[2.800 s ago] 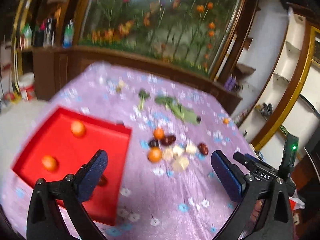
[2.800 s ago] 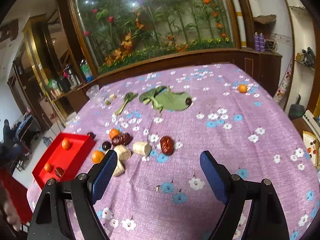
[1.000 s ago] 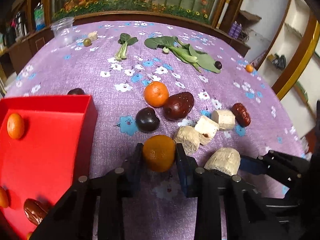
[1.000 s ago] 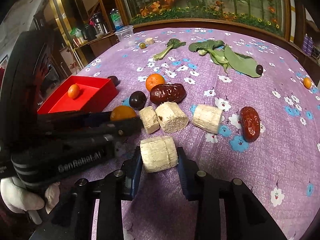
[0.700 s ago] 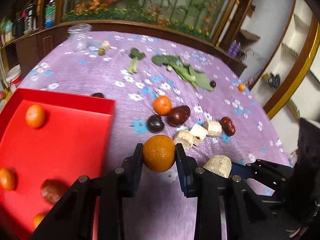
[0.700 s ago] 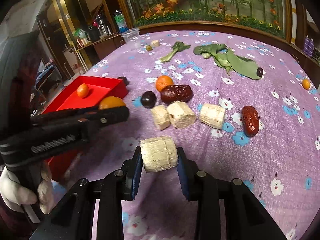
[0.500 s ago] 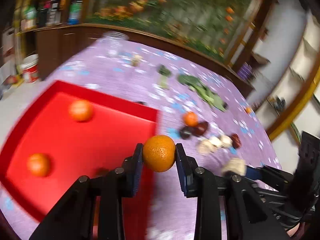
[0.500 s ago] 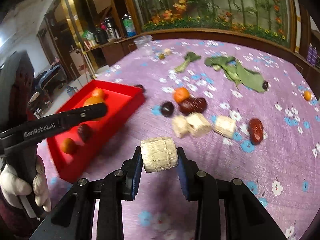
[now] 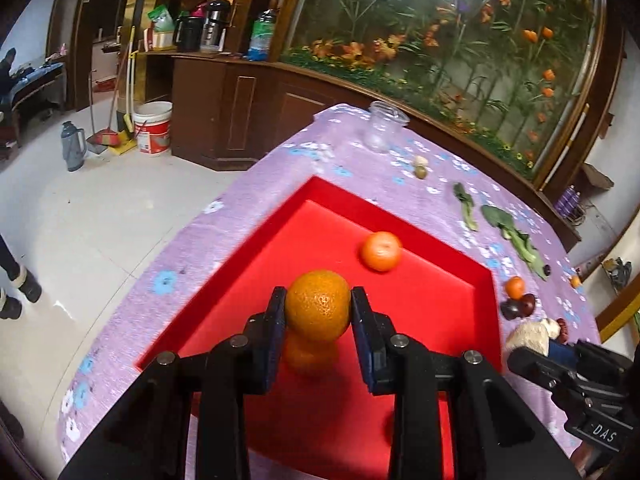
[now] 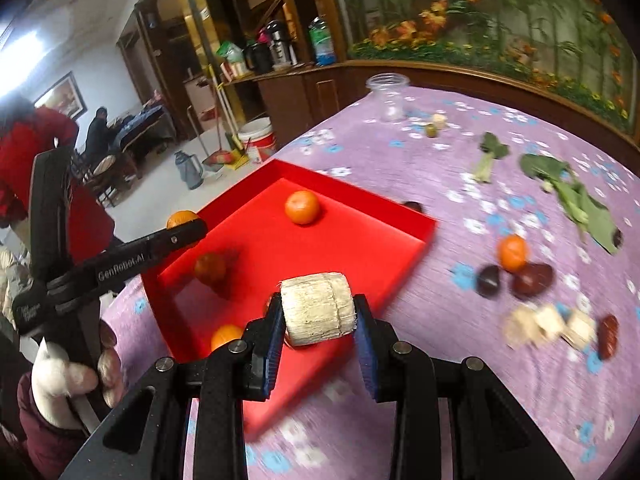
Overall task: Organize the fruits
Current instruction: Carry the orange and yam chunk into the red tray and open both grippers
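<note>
Currently left gripper (image 9: 319, 312) is clamped on an orange (image 9: 318, 305) above the red tray (image 9: 420, 300); right gripper (image 10: 318, 322) pinches a pale cylindrical chunk (image 10: 318, 309) over the tray's near edge, purple tablecloth (image 10: 500, 380) below.

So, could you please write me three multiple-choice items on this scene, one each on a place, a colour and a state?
1. Where is the orange in the left gripper?
A. over the red tray
B. beside the leafy greens
C. inside the clear plastic cup

2. What colour is the chunk in the right gripper?
A. dark purple
B. pale beige
C. green

3. How do the right gripper's fingers stand?
A. wide open, empty
B. shut on the chunk
C. shut on nothing

A: the tray floor shows behind the orange. B: the chunk is pale and fibrous. B: both fingers press its ends.
</note>
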The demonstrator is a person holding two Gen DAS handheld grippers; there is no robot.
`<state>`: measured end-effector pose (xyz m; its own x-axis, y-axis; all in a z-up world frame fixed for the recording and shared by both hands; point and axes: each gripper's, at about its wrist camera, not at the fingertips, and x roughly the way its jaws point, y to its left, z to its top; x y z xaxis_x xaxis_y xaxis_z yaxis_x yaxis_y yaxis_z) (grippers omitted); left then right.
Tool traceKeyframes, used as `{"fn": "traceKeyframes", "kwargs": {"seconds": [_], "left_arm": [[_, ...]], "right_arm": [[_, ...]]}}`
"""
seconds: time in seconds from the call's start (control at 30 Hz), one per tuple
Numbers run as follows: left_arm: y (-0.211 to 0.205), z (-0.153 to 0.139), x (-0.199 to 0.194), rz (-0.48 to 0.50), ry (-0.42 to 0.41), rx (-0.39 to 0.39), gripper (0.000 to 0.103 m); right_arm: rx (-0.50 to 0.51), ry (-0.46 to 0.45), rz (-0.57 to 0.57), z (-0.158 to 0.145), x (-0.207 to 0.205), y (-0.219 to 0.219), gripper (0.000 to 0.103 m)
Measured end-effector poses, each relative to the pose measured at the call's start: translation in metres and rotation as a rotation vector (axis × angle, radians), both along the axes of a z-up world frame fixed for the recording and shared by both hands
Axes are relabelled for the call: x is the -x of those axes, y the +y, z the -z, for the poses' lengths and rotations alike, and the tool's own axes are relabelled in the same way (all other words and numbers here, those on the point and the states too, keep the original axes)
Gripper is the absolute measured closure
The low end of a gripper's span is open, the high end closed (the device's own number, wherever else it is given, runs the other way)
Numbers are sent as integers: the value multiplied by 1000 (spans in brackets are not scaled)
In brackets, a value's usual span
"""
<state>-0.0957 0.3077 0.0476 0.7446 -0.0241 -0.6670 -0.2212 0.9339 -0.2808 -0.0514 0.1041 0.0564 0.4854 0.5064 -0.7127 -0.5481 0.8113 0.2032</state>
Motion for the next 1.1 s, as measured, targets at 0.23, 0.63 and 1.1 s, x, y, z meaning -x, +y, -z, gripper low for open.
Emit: {"fn": "traceKeyframes", "kwargs": {"seconds": [0.23,0.63,1.1], "left_arm": [[21,14,-15,-10,29,38,73],[22,21,-34,8,42,67,67],[15,-17,-3,-31,-35,68,39]], "right_arm": [[49,31,-29,17,-29,42,67],[80,72,-53,39,-48,68,67],[4,10,-40,13,-25,48,59]]}}
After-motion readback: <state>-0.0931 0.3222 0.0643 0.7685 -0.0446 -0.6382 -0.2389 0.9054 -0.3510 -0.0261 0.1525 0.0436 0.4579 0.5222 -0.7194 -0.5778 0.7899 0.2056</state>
